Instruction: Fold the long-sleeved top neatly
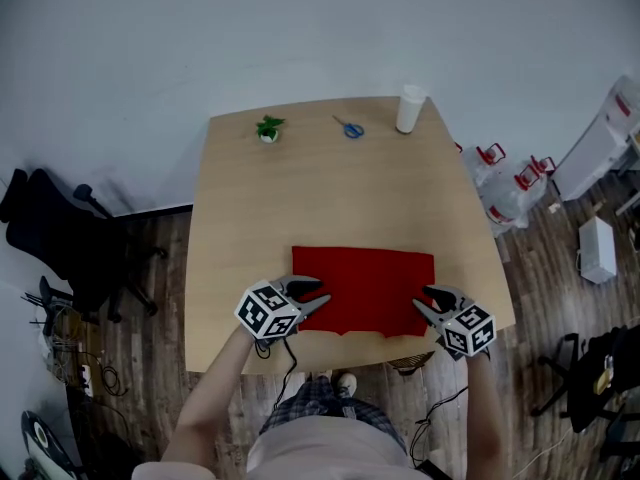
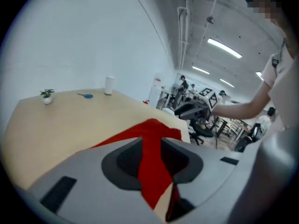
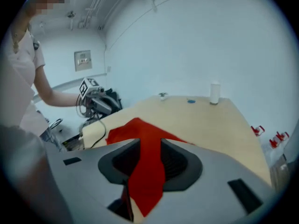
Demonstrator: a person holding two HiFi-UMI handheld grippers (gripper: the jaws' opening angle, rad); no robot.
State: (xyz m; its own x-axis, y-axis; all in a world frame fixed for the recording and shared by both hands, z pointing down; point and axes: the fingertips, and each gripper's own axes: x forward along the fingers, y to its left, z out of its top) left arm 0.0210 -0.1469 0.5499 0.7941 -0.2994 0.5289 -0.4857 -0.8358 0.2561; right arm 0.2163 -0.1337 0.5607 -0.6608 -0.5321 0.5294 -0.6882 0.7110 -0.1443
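Closest to the head camera is the person's pale shirt (image 1: pixel 320 453), at the near edge of the table (image 1: pixel 320 188). Just over that near edge both tongs are held. The left gripper (image 1: pixel 320 297) is over the near-left part of the table, and its jaws are closed on one near corner of the red long-sleeved top (image 1: pixel 365 280). In the left gripper view a strip of the red cloth rises from the table and passes between the two dark pads, which press on it. The right gripper (image 1: pixel 421 299) is over the near-right part of the table and grips the other near corner in the same way, the cloth pinched between its pads. The top lies on the near half of the table as a flat red rectangle, its near edge a little uneven and close to the table's near edge. On the far part of the table are a small green plant (image 1: pixel 268 128) at the left, blue scissors (image 1: pixel 349 128) in the middle and a white upright cylinder (image 1: pixel 410 108) at the far-right corner
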